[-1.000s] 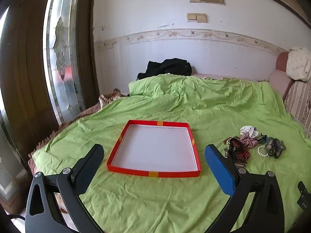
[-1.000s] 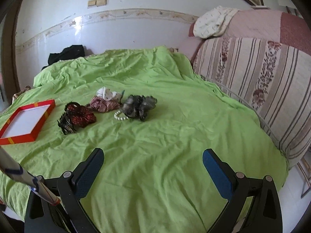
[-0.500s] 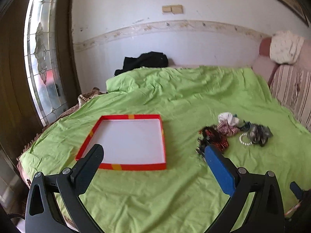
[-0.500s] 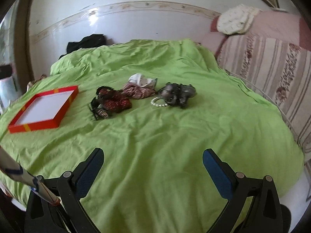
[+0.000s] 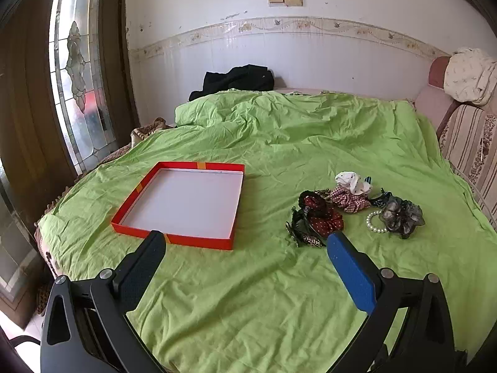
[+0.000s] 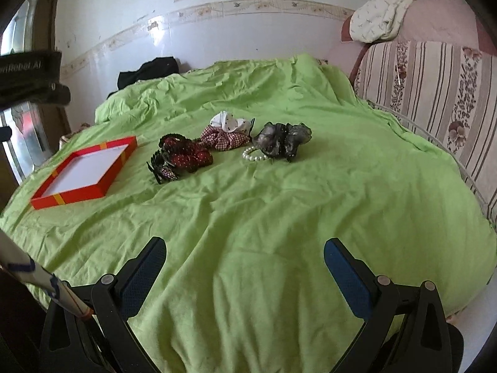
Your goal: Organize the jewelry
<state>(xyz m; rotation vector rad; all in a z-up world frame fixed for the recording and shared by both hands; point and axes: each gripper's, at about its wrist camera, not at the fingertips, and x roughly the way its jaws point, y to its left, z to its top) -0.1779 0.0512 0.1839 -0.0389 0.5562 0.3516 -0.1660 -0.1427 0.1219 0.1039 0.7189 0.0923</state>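
While you are holding the left gripper (image 5: pixel 245 248) and right gripper (image 6: pixel 243 255) wide and empty, the jewelry pile (image 5: pixel 351 205) is lying right of the red tray (image 5: pixel 174 233); its tangled pieces are risking dragging neighbours or green sheet (image 6: pixel 279 217).

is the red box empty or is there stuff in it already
Empty. The red box shows only its bare white floor in both views; the hair accessories and pearl bracelet lie beside it on the green sheet.

A shallow red tray (image 5: pixel 198 241), white inside, lies flat on the bed; beside it cluster scrunchies (image 5: pixel 321 214) and a pearl bracelet (image 5: pixel 372 222).
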